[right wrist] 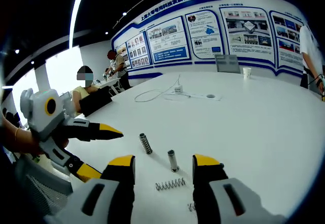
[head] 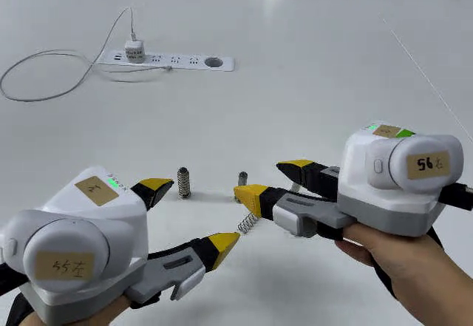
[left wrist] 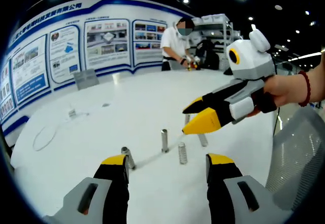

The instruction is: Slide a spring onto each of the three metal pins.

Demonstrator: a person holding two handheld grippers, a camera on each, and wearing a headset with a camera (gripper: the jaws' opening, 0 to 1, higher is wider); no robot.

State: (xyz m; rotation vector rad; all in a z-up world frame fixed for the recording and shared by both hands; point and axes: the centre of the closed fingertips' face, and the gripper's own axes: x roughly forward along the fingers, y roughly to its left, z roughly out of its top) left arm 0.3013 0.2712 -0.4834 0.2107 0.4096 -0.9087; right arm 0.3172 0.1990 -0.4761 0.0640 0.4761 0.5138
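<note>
Between left gripper (head: 203, 211) and right gripper (head: 258, 178), both with jaws open, 1 bare pin (head: 242, 179), 1 loose spring (head: 248, 223), white table (head: 295, 82) beyond

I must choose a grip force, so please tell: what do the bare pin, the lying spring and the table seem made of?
Bare pin: grey metal with a dull sheen, probably steel. Lying spring: thin silvery coiled wire, likely steel. Table: smooth white top with soft reflections, perhaps laminate; the pictures leave it open.
</note>
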